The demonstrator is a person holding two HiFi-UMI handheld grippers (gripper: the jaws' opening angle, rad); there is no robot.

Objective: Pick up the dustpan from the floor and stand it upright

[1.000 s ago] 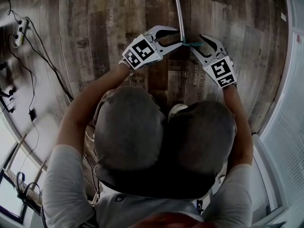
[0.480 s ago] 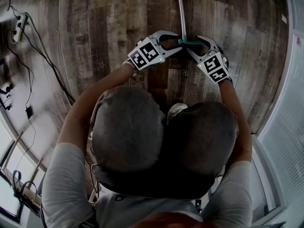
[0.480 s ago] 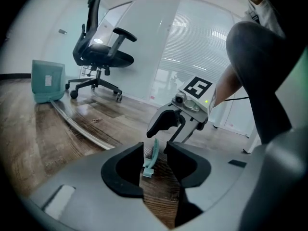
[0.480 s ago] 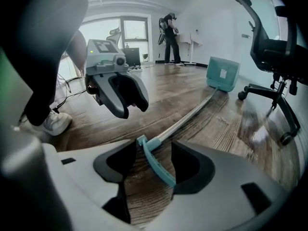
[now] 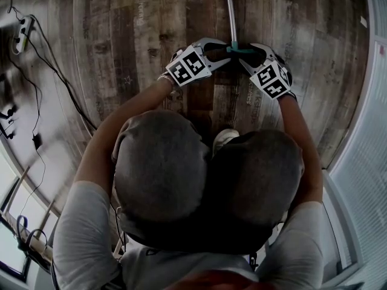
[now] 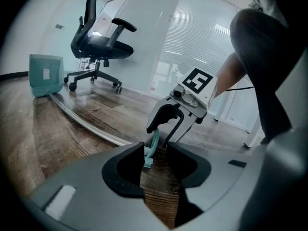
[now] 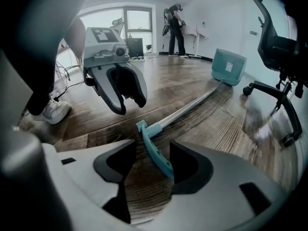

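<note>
The dustpan lies on the wood floor: a teal pan [image 7: 228,66], a long metal pole [image 7: 192,105] and a teal grip handle [image 7: 158,155] at the near end. In the head view the handle [image 5: 237,50] sits between both grippers. My left gripper [image 5: 228,48] comes in from the left, open, and the handle's end [image 6: 152,147] shows between its fingers without being pressed. My right gripper [image 7: 153,148] is open; its jaws have just been opening, and they straddle the handle without touching it. The pan [image 6: 45,75] also shows far off in the left gripper view.
A black office chair [image 6: 98,42] on castors stands near the pan. Glass partitions with blinds run along the right side. Cables and a power strip [image 5: 24,32] lie on the floor at the left. My shoe [image 5: 225,139] is close below the handle. A person [image 7: 173,18] stands far back.
Both grippers have sunk toward the floor and drawn closer together around the handle's end. The dustpan has not moved.
</note>
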